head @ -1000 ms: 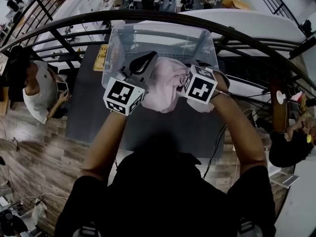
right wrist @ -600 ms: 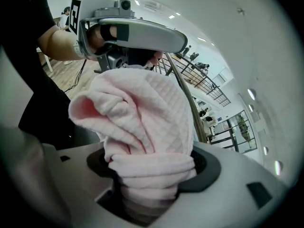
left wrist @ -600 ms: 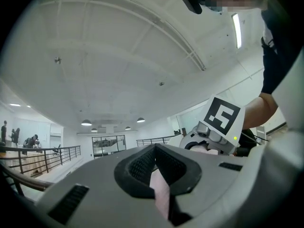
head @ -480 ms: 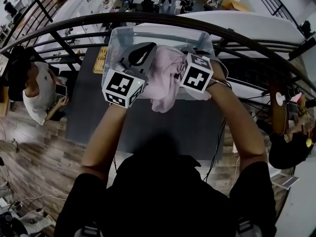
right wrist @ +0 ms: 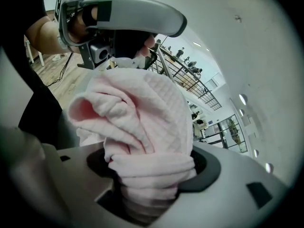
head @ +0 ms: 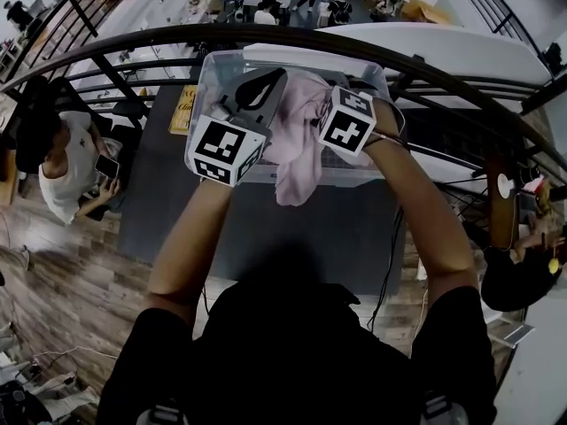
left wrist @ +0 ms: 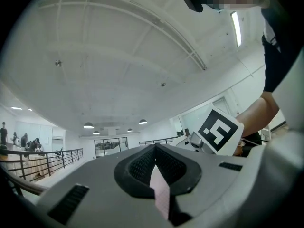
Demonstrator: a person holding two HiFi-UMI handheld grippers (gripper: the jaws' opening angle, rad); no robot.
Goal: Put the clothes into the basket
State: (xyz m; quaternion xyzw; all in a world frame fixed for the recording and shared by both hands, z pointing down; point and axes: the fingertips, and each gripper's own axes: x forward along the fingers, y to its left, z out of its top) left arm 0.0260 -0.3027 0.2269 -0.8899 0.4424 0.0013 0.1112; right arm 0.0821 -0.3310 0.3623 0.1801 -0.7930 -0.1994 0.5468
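Forearms (head: 186, 246): two, bare. They reach out over the dark grey tabletop (head: 266, 228). Only the head view shows them whole.

Left gripper (head: 264, 87): held about level at the garment's left side. The head view does not show the grip. The left gripper view has the jaws (left wrist: 156, 165) drawn together on a thin pink edge of cloth. Behind them it shows only white ceiling (left wrist: 118, 56) and the right gripper's marker cube (left wrist: 217, 129).

Right gripper (head: 326, 104): tilted downward at the garment's right side, with its tips buried in cloth in the head view. The right gripper view shows the jaws (right wrist: 147, 175) part-way apart, clamped round a thick folded bunch of the cloth. The left gripper's grey shell is just above that bunch.

Pink garment (head: 297, 144): quilted and bunched, held up between the two grippers. Its upper part is over the basket's opening. Its lower end hangs outside, in front of the basket's near wall and above the tabletop. Whether it touches that wall cannot be told.

Basket (head: 210, 60): a clear plastic tub at the tabletop's far edge. It appears in the head view and in neither gripper view.

Railing (head: 133, 47): dark and curved, beyond the basket.

Seated person (head: 66, 162): off the tabletop's left edge.
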